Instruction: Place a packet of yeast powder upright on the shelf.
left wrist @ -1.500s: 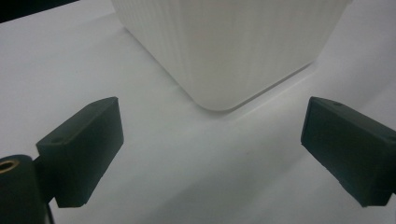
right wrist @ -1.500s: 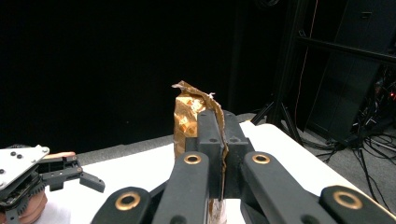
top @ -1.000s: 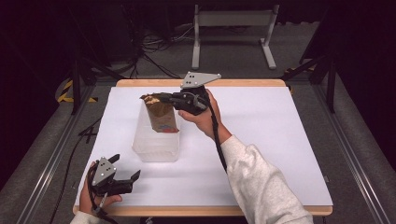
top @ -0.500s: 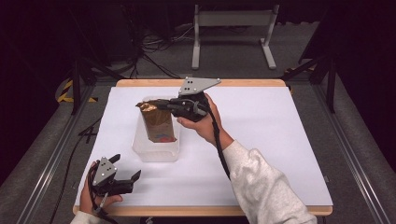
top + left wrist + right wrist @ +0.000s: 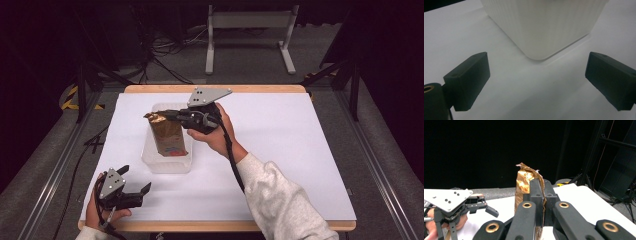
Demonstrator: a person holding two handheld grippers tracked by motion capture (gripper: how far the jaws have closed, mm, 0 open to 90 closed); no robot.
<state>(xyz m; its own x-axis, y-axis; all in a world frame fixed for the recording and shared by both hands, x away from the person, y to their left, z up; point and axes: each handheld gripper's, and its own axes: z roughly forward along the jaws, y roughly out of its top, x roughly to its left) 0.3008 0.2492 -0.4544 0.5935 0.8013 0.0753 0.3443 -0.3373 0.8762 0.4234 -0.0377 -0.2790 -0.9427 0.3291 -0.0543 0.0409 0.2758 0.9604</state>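
Wood-edged table (image 5: 300, 89) with white top, center of frame. One translucent plastic container (image 5: 167, 161) sits directly on it, left of middle. Left gripper (image 5: 131, 196) rests at the lower-left corner of the top, near that container. Grey floor around it.

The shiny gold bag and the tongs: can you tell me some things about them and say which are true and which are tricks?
1. The right tongs pinch the top of the gold bag. True.
2. The bag lies flat on the white table. False: it stands in the clear tub.
3. The left tongs are open with nothing between them. True.
4. The left tongs grip the tub. False: they rest apart from it, near the table's front edge.
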